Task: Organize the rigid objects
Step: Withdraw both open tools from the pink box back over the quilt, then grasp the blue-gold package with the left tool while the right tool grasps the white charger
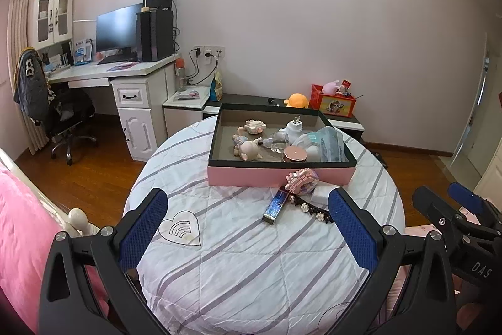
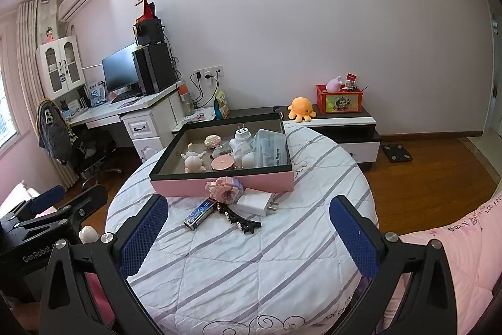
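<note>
Right wrist view: right claw (image 2: 248, 236) and left claw (image 1: 248, 228) hang spread and empty over the bench (image 2: 251, 272); beyond lie lipstick (image 2: 198, 214), hair clip (image 2: 240, 220), charger (image 2: 255, 203), toy (image 2: 226, 185), all outside the box (image 2: 219, 182). Picking likely comes next.

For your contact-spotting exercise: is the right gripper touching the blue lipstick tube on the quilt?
Apart. The right wrist view shows the right gripper open, with bare quilt between its fingers and the blue lipstick tube.
</note>
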`<action>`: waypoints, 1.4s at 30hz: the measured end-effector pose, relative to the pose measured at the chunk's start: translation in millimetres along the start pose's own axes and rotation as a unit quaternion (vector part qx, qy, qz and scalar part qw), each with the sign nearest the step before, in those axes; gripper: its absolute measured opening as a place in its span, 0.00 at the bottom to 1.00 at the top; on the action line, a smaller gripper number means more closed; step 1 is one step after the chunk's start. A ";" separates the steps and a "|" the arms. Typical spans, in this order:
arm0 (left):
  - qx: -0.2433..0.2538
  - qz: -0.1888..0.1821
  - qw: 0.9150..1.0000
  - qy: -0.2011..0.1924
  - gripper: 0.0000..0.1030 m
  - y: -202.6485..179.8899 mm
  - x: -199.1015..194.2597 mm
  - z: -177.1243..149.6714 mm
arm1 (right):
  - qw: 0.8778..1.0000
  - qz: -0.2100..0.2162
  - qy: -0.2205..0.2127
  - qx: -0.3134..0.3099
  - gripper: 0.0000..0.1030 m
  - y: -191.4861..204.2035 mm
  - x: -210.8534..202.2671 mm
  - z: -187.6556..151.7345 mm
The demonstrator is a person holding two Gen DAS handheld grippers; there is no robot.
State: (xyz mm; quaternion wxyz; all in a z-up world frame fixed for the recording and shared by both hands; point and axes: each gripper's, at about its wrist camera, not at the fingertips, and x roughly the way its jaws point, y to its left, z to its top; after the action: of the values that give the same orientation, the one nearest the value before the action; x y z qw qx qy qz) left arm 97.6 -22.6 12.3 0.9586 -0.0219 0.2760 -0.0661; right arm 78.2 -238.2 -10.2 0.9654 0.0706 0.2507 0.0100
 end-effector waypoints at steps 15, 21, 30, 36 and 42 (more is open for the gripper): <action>-0.004 -0.003 1.000 0.003 1.00 2.3 1.8 -2.8 | 1.000 0.000 0.002 -0.004 1.00 3.1 0.6 0.3; -0.004 -0.004 1.000 0.009 1.00 1.7 8.0 -6.8 | 1.000 -0.002 0.006 -0.004 1.00 2.1 3.3 0.0; 0.009 -0.006 0.999 0.046 1.00 -2.7 49.1 -21.2 | 0.999 -0.012 0.034 -0.004 1.00 -11.9 30.6 -0.3; 0.012 -0.014 0.997 0.081 1.00 -3.3 89.8 -28.9 | 0.998 -0.018 0.066 0.002 1.00 -22.9 64.1 -2.7; 0.041 -0.017 0.992 0.117 1.00 -12.6 138.5 -33.6 | 0.993 -0.014 0.113 0.006 1.00 -31.6 112.5 -8.6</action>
State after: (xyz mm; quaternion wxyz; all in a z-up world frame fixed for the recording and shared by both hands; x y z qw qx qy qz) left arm 194.4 -54.5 -88.0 0.9186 0.0202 0.3829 -0.0959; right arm 171.9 -262.1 -76.4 0.9304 0.0717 0.3595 0.0028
